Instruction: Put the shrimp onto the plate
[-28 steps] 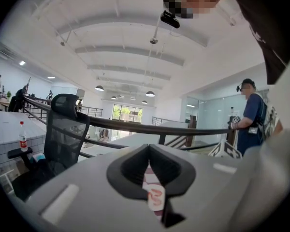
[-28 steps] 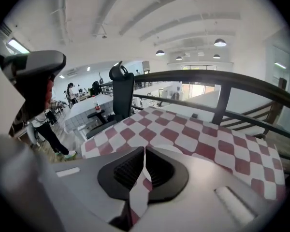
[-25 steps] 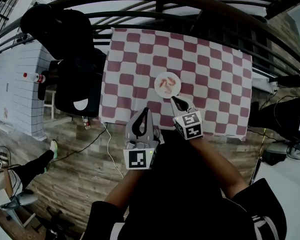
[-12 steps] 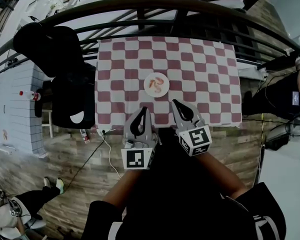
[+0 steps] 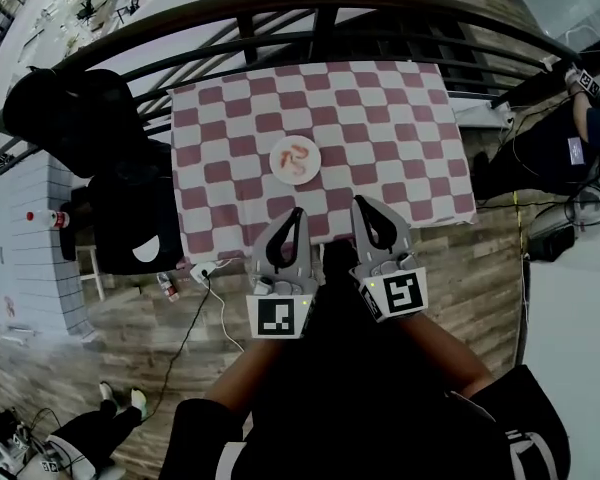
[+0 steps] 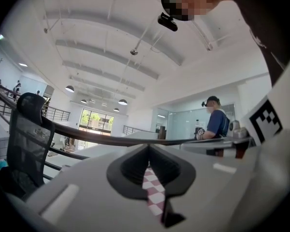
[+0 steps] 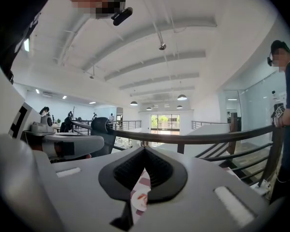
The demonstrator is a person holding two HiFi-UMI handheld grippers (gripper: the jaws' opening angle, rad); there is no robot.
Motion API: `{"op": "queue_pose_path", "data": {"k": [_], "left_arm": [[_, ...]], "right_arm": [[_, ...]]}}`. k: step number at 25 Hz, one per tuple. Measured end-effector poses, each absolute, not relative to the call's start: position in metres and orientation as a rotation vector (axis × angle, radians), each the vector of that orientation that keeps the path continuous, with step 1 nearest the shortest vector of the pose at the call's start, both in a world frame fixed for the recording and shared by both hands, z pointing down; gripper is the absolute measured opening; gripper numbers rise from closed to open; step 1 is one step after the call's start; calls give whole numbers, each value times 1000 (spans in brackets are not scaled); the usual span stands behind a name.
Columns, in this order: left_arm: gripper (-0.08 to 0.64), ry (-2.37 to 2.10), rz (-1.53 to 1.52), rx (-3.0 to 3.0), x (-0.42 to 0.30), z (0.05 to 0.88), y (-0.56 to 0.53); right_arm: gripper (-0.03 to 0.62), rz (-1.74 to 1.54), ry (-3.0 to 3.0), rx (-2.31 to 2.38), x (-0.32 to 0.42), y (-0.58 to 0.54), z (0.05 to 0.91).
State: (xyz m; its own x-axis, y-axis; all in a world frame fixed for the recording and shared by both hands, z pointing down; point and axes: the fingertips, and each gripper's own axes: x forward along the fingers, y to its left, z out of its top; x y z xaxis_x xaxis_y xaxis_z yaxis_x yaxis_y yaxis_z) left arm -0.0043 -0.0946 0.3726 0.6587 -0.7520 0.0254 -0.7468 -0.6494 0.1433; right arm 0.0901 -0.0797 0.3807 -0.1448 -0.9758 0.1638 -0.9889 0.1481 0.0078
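Observation:
A small white plate sits near the middle of the red-and-white checkered table, with pink shrimp lying on it. Both grippers hover at the table's near edge, short of the plate. My left gripper is shut and holds nothing; through the slit between its jaws the left gripper view shows only checkered cloth. My right gripper is also shut and holds nothing. The right gripper view shows a sliver of the plate below the closed jaws. Both gripper views tilt up toward the ceiling.
A black chair stands at the table's left side, and a dark curved railing runs behind the table. A person stands at the far right. A white cable trails over the wooden floor by the near left corner.
Both grippers have drawn back from the plate toward the table's near edge; the right one was just beside the plate a second ago. The shrimp stay on the plate.

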Motion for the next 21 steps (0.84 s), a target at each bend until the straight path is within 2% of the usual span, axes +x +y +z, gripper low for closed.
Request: {"op": "queue_pose_path", "data": {"k": [21], "left_arm": [[9,-1214,-112,2657,-43,383,-53]], "right_arm": [[-3,49,-2197,1913,52,-45,373]]}}
